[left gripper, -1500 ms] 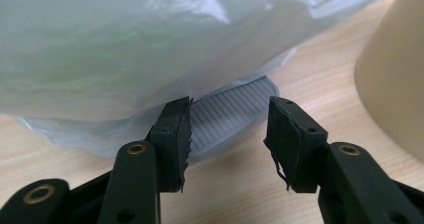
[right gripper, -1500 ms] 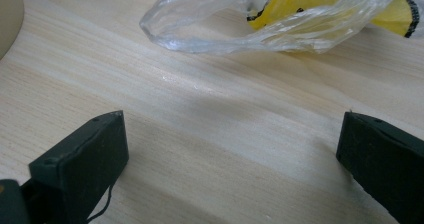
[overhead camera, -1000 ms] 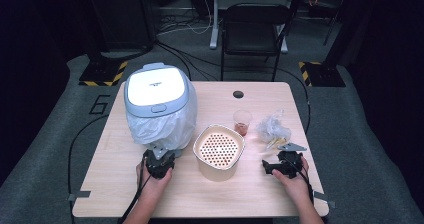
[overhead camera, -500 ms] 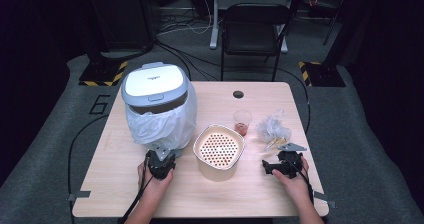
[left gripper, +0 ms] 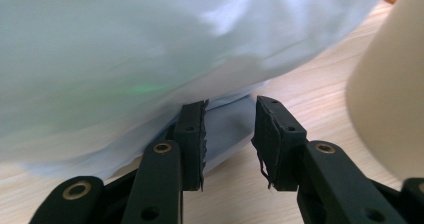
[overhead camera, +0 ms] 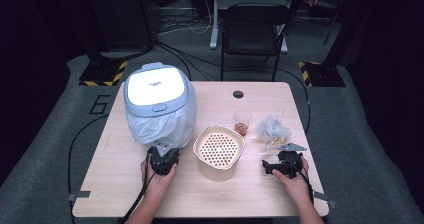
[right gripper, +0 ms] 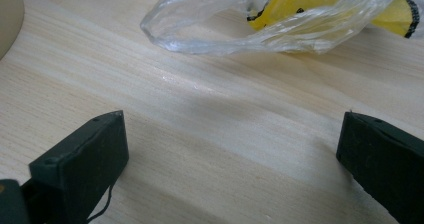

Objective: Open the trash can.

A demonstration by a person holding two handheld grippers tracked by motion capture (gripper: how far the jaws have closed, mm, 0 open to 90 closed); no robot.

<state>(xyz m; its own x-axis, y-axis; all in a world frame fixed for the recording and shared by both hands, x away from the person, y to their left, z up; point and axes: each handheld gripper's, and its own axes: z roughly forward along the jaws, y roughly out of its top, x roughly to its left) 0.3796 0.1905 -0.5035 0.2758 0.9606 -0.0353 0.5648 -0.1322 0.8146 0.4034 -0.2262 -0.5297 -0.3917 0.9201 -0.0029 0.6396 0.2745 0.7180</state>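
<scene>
The left tongs are down at the foot of the rice cooker, and their jaws have just been closing. In the left gripper view a fold of the clear plastic bag that wraps the cooker lies between them, the left pad against the film, the other pad not quite on it, with a narrow gap left. So I'd call it a pinch about to land, not a grip yet.

The right tongs sit on the worktop at about four o'clock from the centre, jaws wide apart with nothing but bare wood between them (idle, by the look of it). Just ahead of them lies a crumpled clear bag with something yellow inside.

Working outward: the cooker stands at ten o'clock on the worktop, lid shut, the bag bunched around its lower body and reaching to the base. The cream steamer basket sits at the centre, just beside the left tongs at their three o'clock. A small plastic cup stands at one o'clock from the basket.

My read is that unwrapping the cooker has barely begun. The bag is all still on it; what remains is to secure the pinch, then draw the film off.
</scene>
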